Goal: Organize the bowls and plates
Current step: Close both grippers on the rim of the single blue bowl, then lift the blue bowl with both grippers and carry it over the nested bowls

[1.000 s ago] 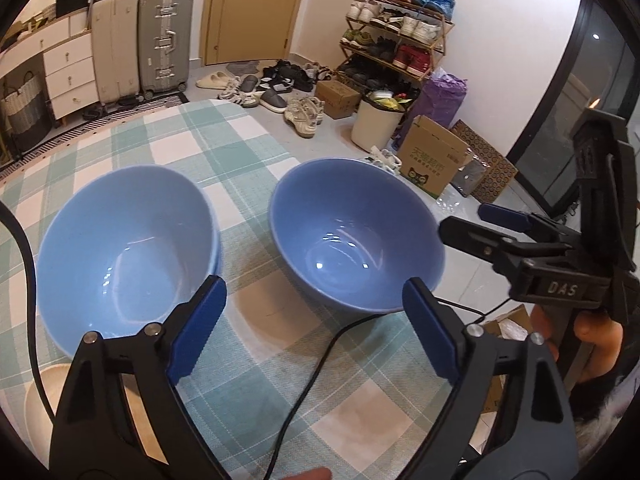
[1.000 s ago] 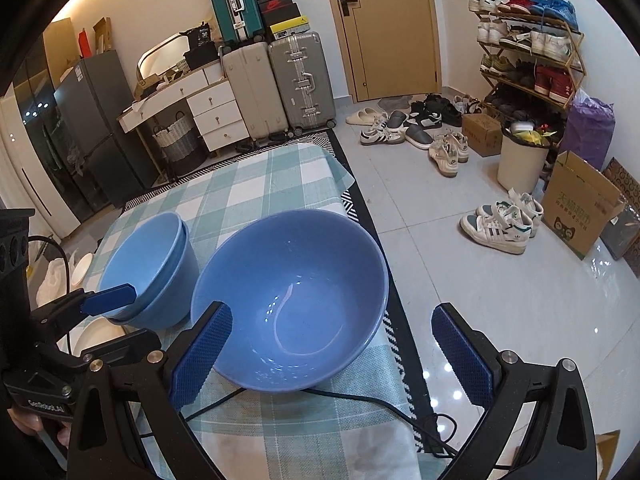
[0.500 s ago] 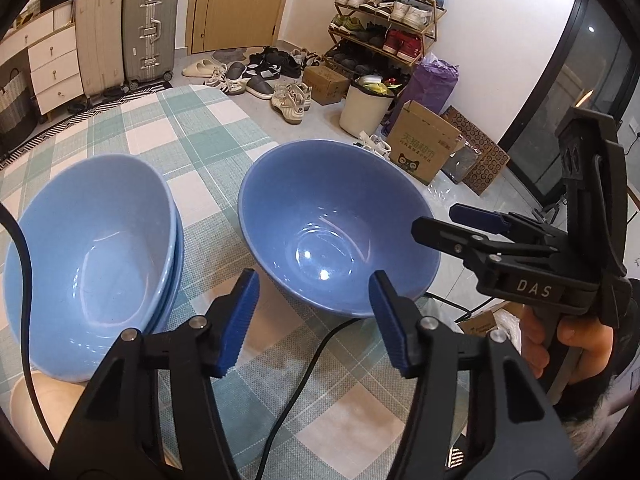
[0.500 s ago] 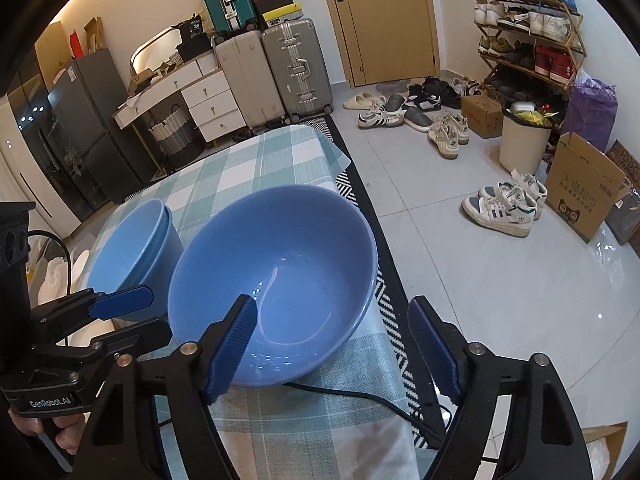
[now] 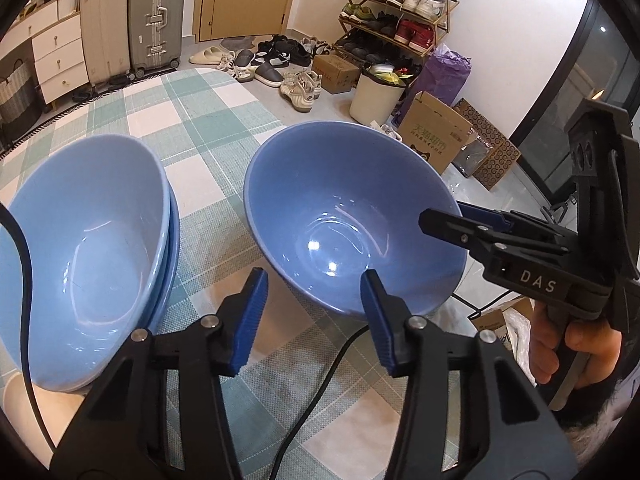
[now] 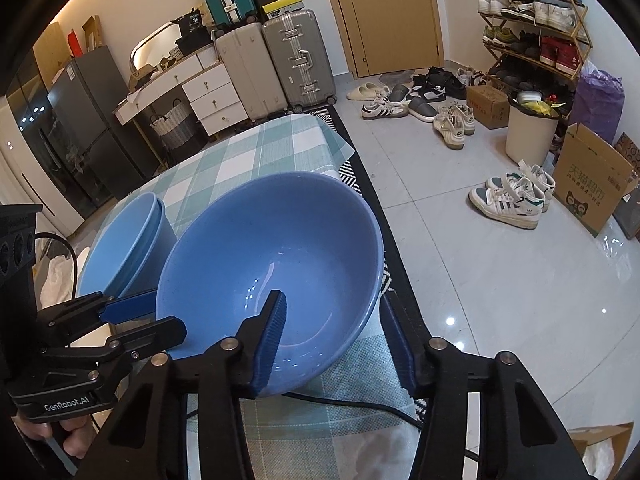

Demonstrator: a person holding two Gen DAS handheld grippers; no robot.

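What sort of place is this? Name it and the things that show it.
Probably a home entryway that doubles as a dining spot: a shoe rack and loose shoes by the door, suitcases against the wall, a fridge, and bowls on a checked table.

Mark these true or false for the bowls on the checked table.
1. The single glossy blue bowl is empty. True.
2. The stack of blue bowls beside it holds three. False: two rims show.
3. The right gripper straddles the single bowl's rim. True: one finger is inside and one outside; its jaws have just been closing.
4. The tablecloth is plain red. False: it is checked green and white.
5. A black cable lies on the cloth. True.
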